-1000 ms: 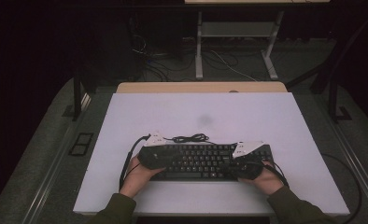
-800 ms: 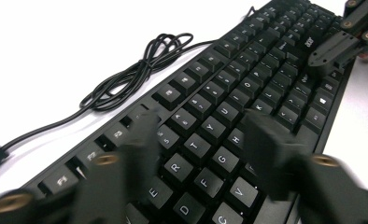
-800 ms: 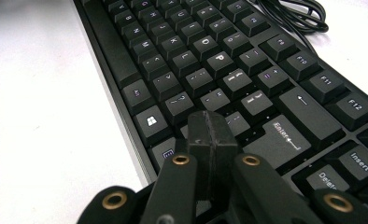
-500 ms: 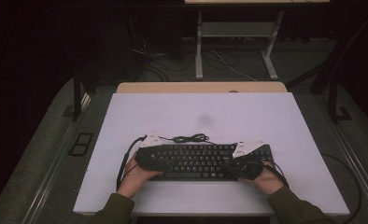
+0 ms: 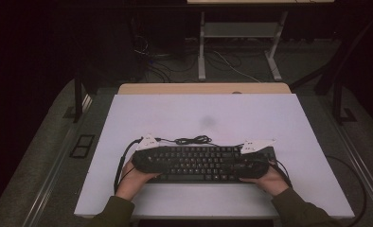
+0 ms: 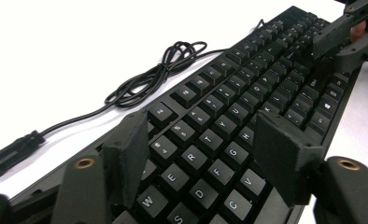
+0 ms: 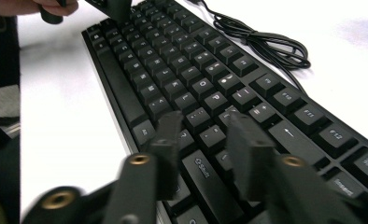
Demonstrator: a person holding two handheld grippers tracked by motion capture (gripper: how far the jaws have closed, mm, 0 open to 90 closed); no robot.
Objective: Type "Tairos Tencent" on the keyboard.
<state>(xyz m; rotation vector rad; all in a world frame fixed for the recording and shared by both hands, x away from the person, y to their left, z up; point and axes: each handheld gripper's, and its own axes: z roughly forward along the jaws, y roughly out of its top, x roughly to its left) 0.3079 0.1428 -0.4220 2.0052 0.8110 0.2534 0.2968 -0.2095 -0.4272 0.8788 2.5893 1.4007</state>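
Both your tools have just been opening: left tool (image 6: 198, 154) and right tool (image 7: 205, 140) now hover released over the keyboard (image 5: 201, 163), which lies flat on the table (image 5: 222, 113).

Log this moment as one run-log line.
left claw: open over keyboard | right claw: just opening, nothing between | cable: coiled behind

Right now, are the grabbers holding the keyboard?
No. Both the left gripper and right gripper hang open over the keyboard's keys, one at each end.
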